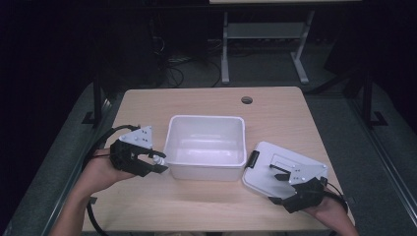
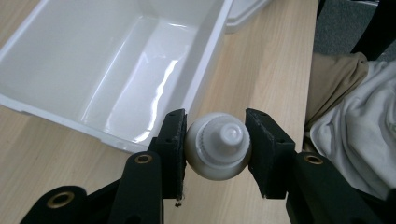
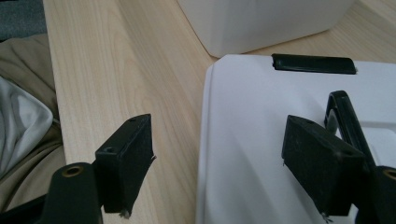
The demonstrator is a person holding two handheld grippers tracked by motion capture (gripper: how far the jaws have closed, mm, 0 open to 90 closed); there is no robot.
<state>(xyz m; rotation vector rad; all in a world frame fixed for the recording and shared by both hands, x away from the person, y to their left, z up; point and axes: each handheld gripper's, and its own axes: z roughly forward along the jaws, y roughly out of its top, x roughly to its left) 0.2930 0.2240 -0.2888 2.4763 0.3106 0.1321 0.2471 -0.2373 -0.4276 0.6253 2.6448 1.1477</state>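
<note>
Bottle headed for the tub

Left gripper point(image 2: 215, 140) has its fingers point(image 2: 173, 140) clamped on a small white bottle point(image 2: 217, 145), cap pointing away, just off the white tub point(image 1: 205, 145) near the counter's point(image 1: 206, 101) left edge. Right gripper point(image 3: 217, 163) hangs wide open over the lid point(image 1: 280, 167), holding nothing.

Small white capped bottle point(image 2: 218, 145) just beside white bin point(image 2: 70, 60).
</note>
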